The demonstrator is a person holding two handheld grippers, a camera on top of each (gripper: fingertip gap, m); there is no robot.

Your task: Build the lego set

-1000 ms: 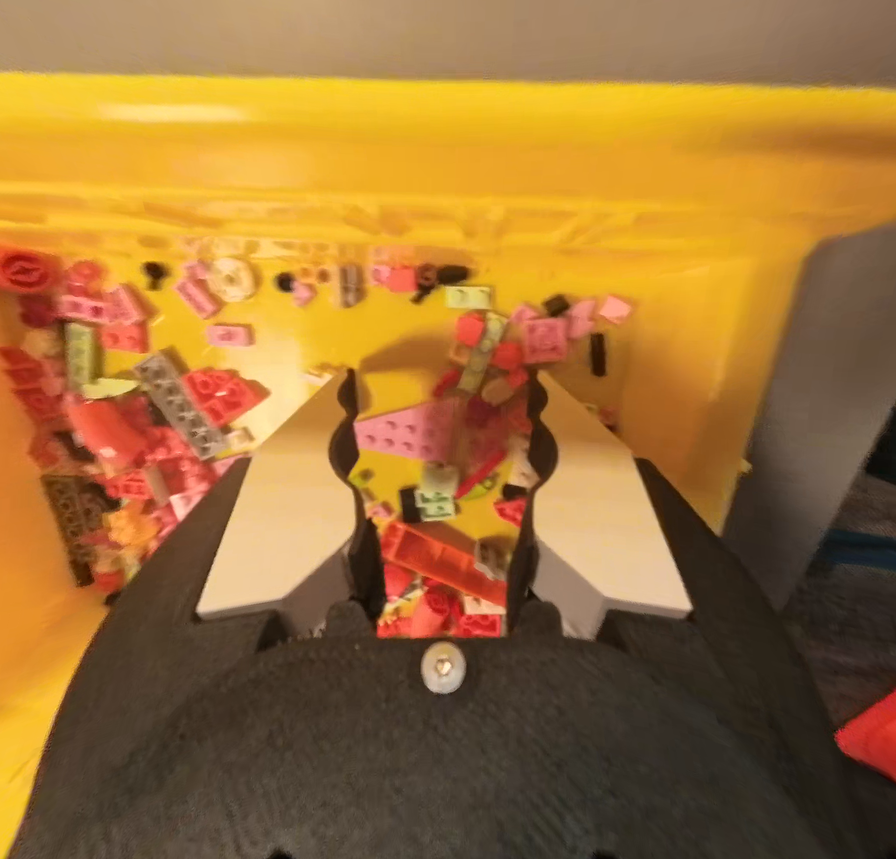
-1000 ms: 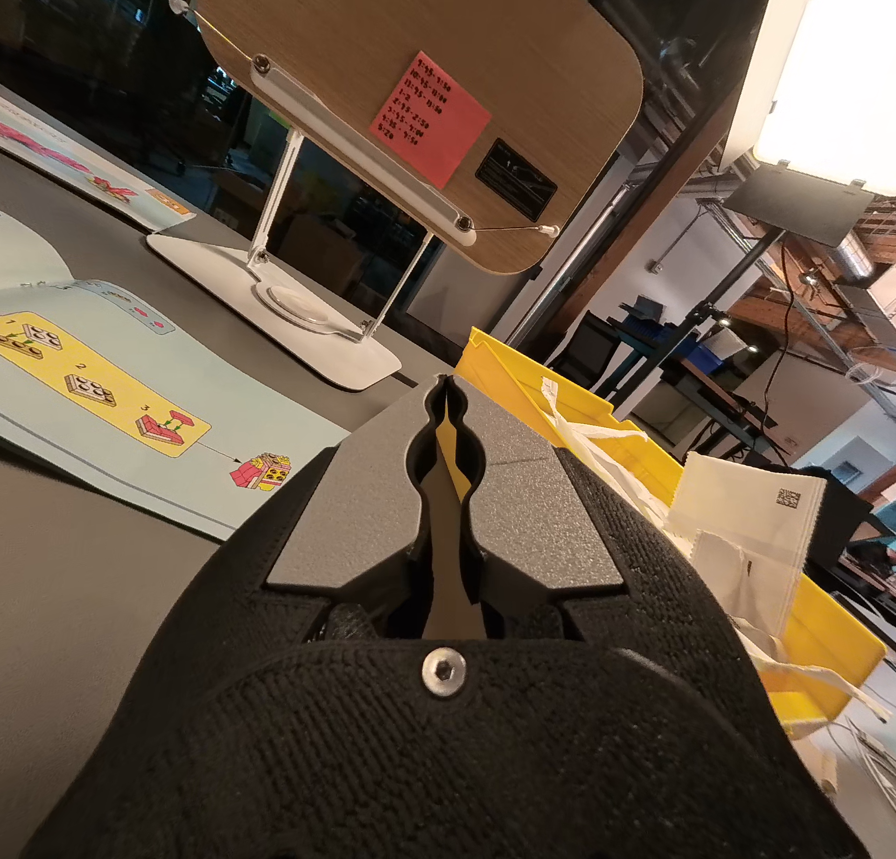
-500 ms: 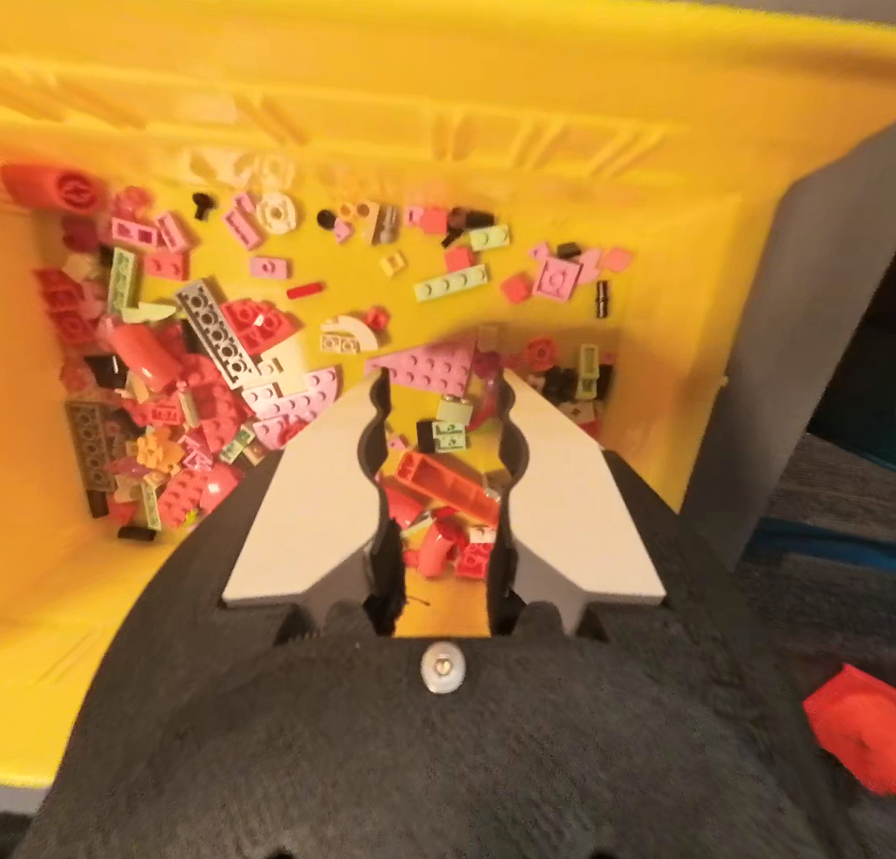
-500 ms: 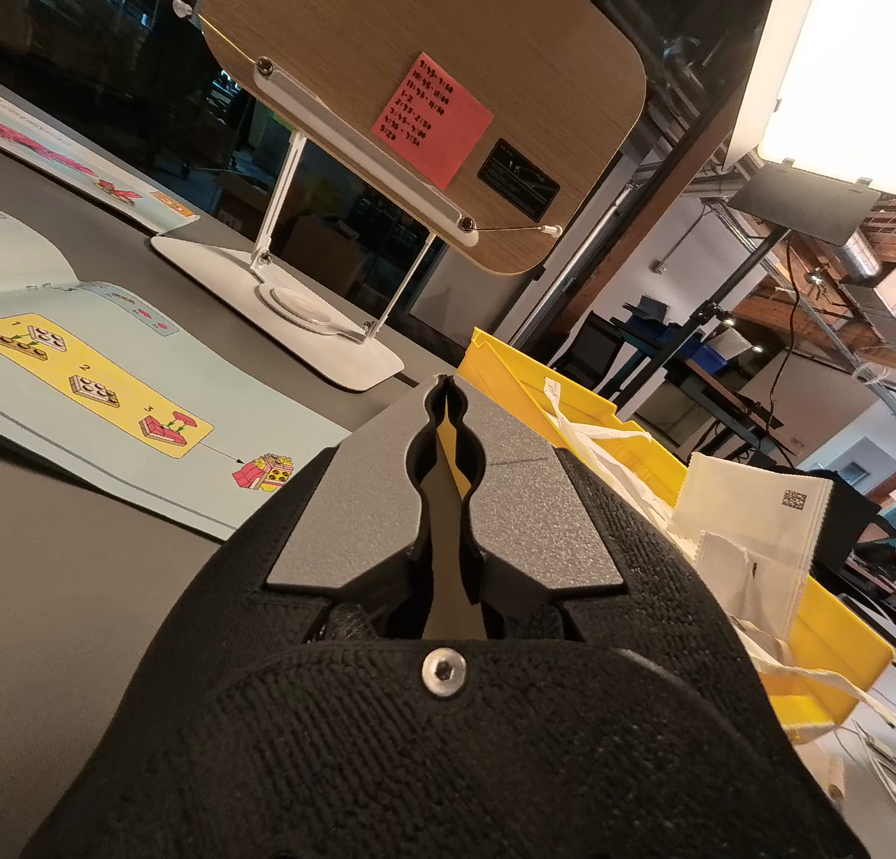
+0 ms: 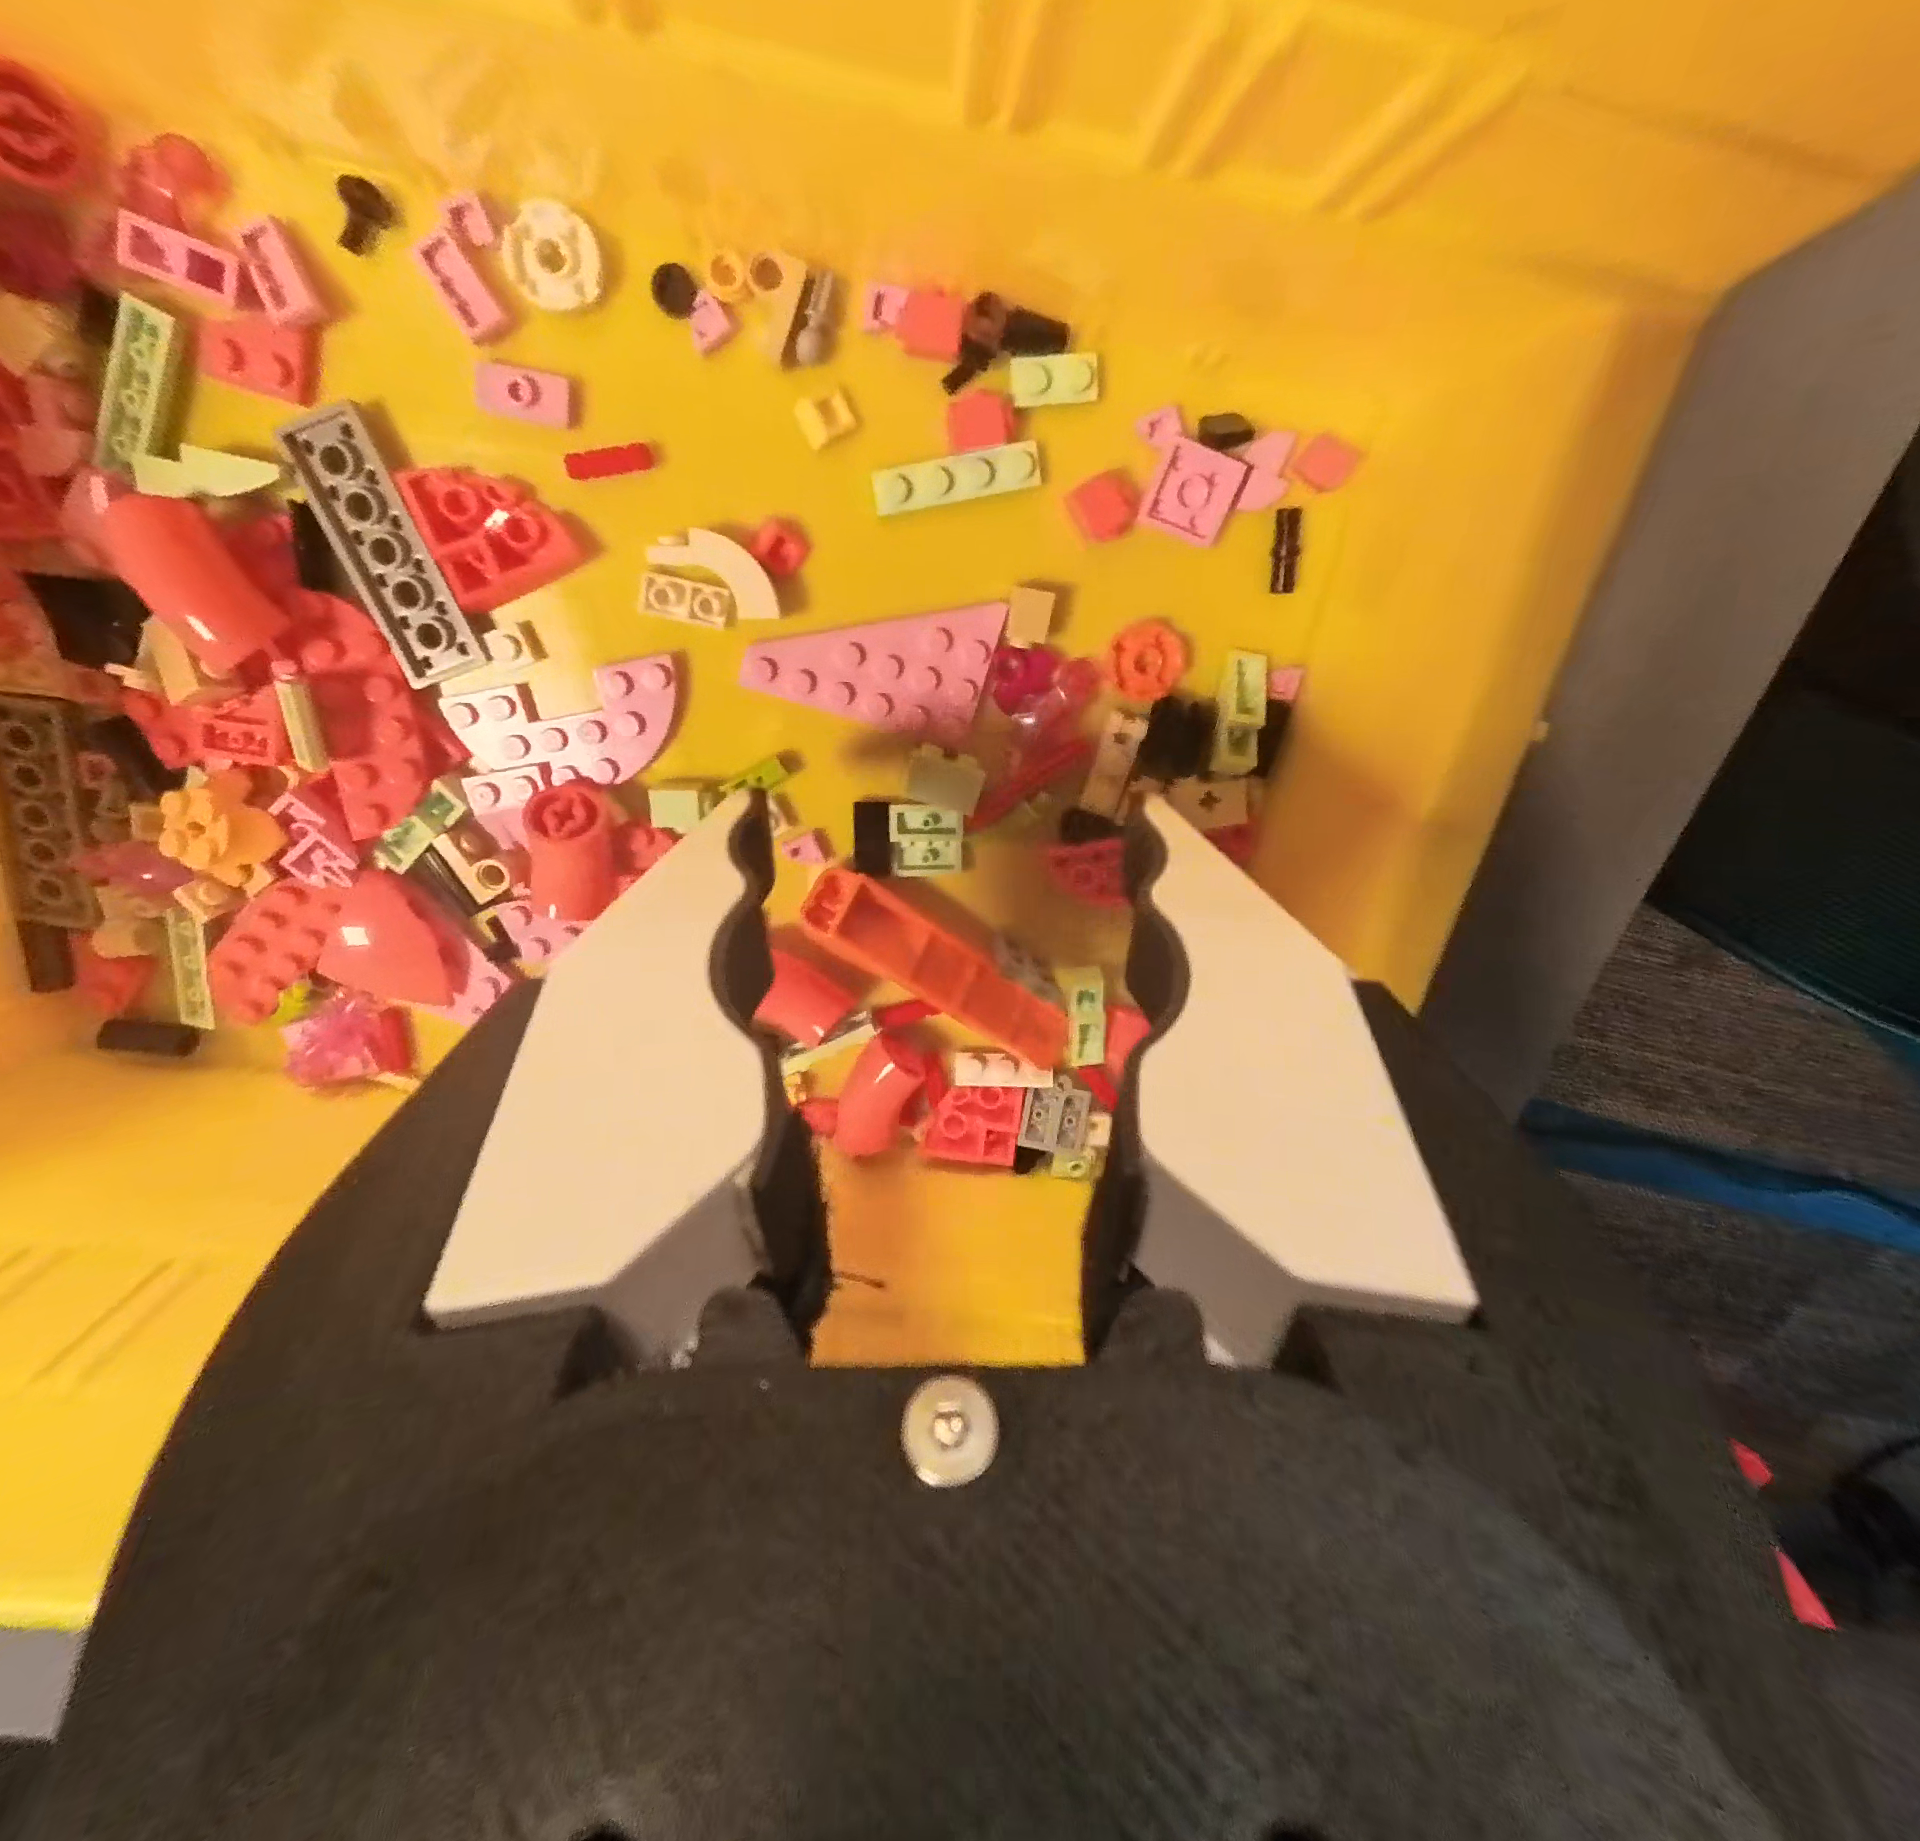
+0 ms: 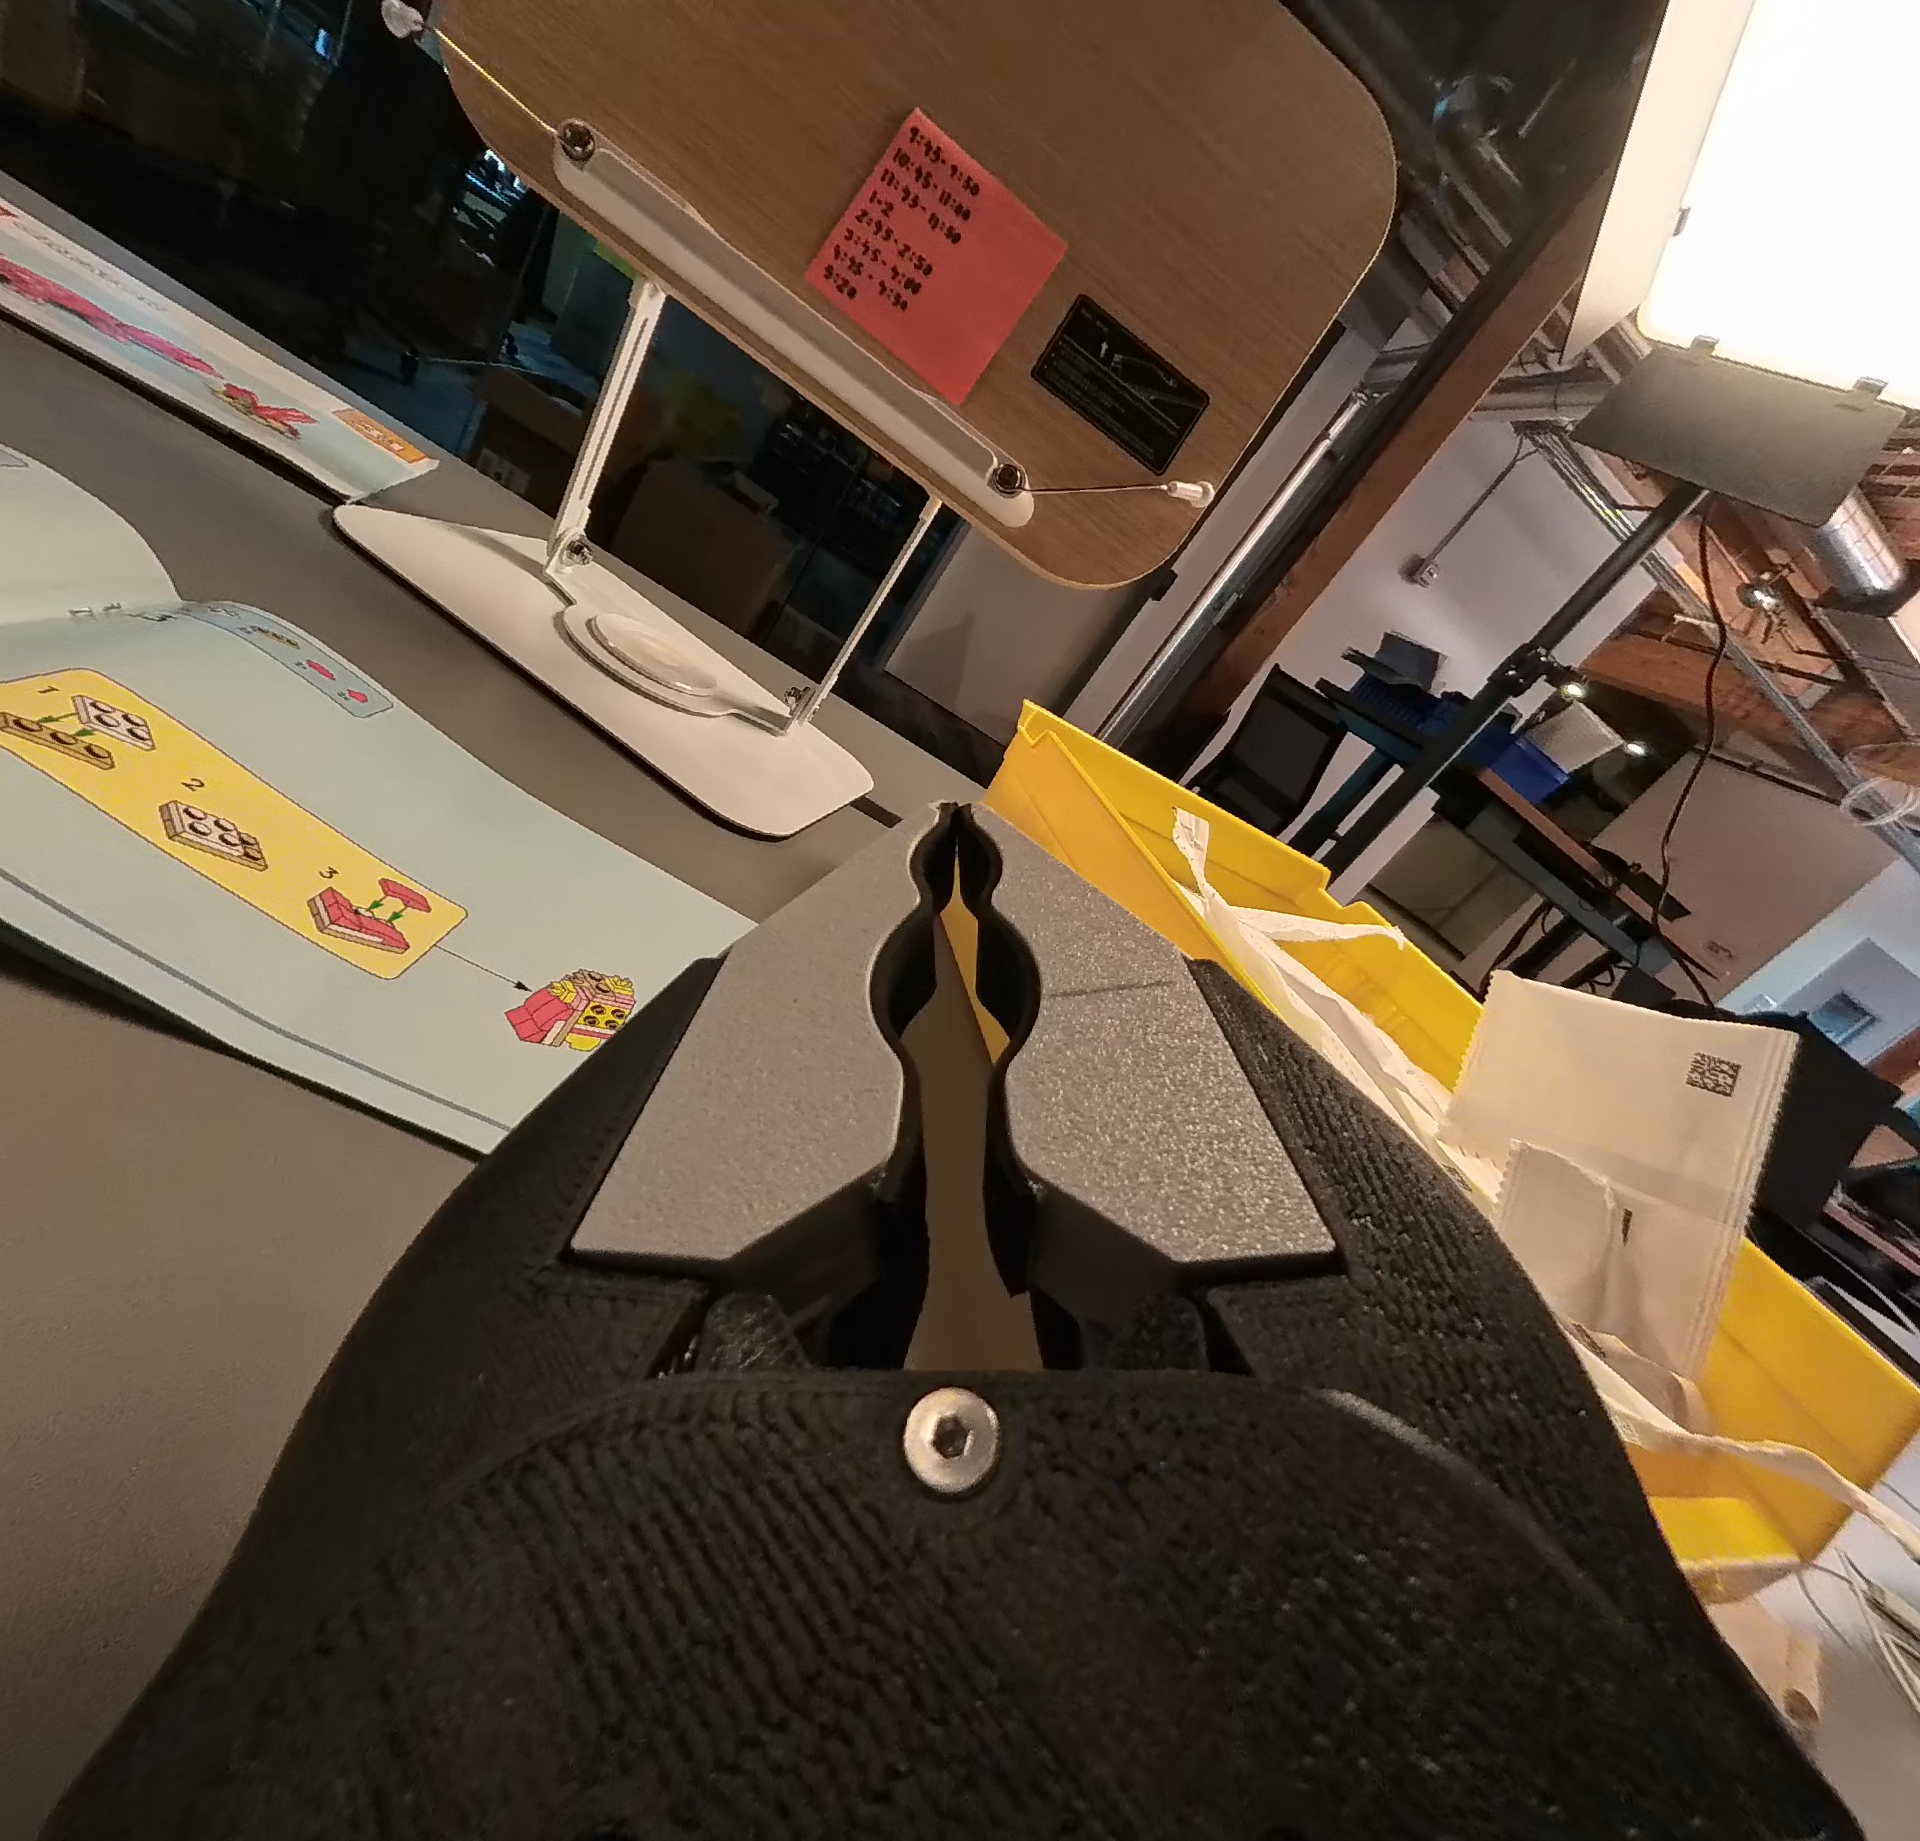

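Left gripper (image 5: 951,815) hangs over a yellow bin (image 5: 1039,108) of loose toy bricks, jaws spread wide, nothing between the pads. Directly below the gap lie a long orange brick (image 5: 935,960) on its side and a small black-and-pale-green piece (image 5: 914,835); a pink wedge plate (image 5: 883,674) sits just beyond the fingertips, and a grey holed plate (image 5: 384,555) lies among the denser red and pink heap at far left. Neither fingertip touches any brick as far as can be seen; the frame is slightly blurred. Right gripper (image 6: 954,815) rests low over the grey table (image 6: 156,1272), jaws closed tip to tip with nothing visible between them. To its left lies an open instruction booklet (image 6: 312,856) with numbered build diagrams; farther off stands a wooden-backed stand (image 6: 935,233) on a white base, bearing a red sticky note (image 6: 935,253) with handwritten lines and a small black label (image 6: 1120,383). To the right, a second yellow bin (image 6: 1195,856) holds torn white paper bags (image 6: 1621,1147), one printed with a small square code. Writing is present on note, label and booklet; it is not transcribed here.
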